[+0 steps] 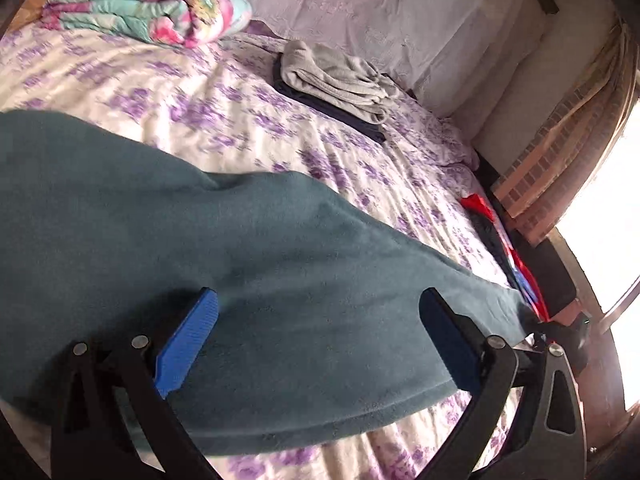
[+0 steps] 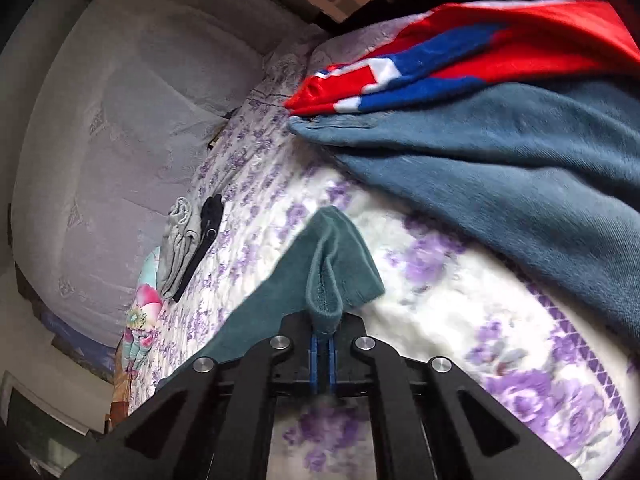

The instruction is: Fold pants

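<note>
Left wrist view: the left gripper (image 1: 318, 330) hangs with jaws spread wide over teal pants (image 1: 224, 264) stretched across a purple-flowered bedsheet (image 1: 120, 80), its pads clear of the cloth, with a rolled quilt (image 1: 148, 12) and a grey folded stack (image 1: 340, 80) beyond. Right wrist view: the right gripper (image 2: 323, 338) is clamped tight on a bunched edge of the pants (image 2: 336, 264), below a red-and-blue garment (image 2: 460, 52)

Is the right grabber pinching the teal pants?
Touching. The right wrist view shows the right gripper shut, its blue pads squeezing a bunched fold of the teal pants.
</note>
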